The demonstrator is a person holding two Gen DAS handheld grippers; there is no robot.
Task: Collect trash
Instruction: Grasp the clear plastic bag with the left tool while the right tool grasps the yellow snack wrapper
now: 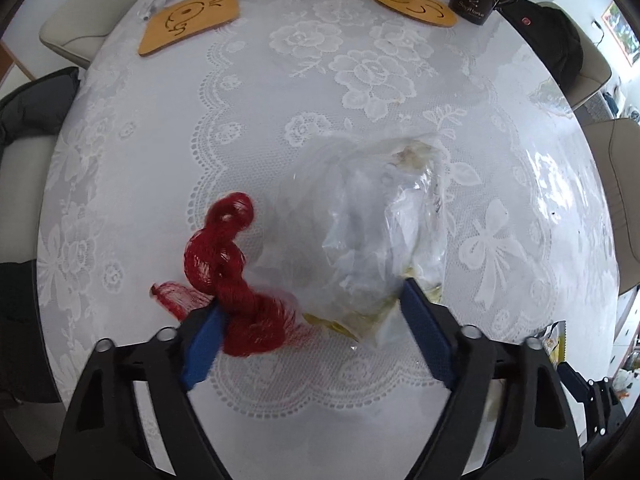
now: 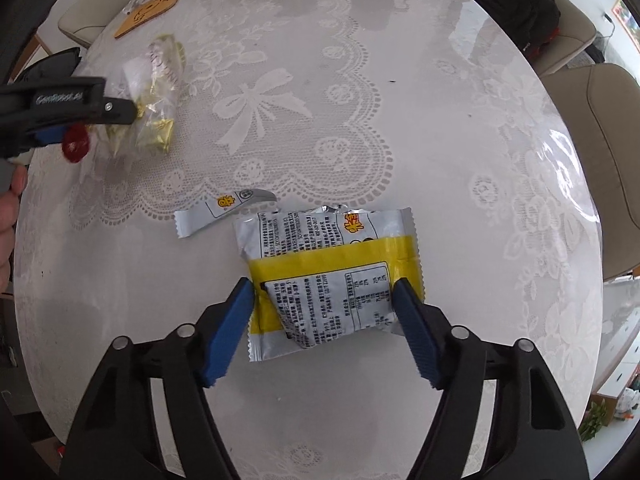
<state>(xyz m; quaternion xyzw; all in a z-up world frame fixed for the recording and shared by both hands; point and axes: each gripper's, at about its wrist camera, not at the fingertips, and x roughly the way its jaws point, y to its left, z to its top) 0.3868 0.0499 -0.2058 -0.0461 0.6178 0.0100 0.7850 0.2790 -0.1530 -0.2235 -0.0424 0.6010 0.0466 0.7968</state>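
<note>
In the left wrist view, we see the left hand-held gripper (image 1: 310,320) pointing steeply down at the surface (image 1: 160,140), its blue pads spread fairly wide. Between them, in the lower middle of the frame, lies a crumpled clear plastic bag (image 1: 368,232) with yellowish scraps inside, running up and a little to the right from the pads. A twisted red mesh net (image 1: 228,268) lies along the bag's left side, its long axis slanting from the lower middle up to the left; its lower end touches or overlaps the left pad. The right pad sits at the bag's lower right edge. We cannot tell whether either pad presses yet, so we judge nothing to be gripped. The bag and net are dead ahead, so closing in place should catch both.

In the right wrist view, the right hand-held gripper (image 2: 324,320) likewise stands partly open over a silver and yellow snack wrapper (image 2: 332,268) lying flat in the lower middle. The pads flank its near part, and we see no firm pinch. The wrapper's wider side runs left to right across the gap. A torn-off wrapper strip (image 2: 216,214) lies just beside it, upper left. At far left the other hand-held gripper hovers over its bag; the wrapper is plainly the right hand's to take.
</note>
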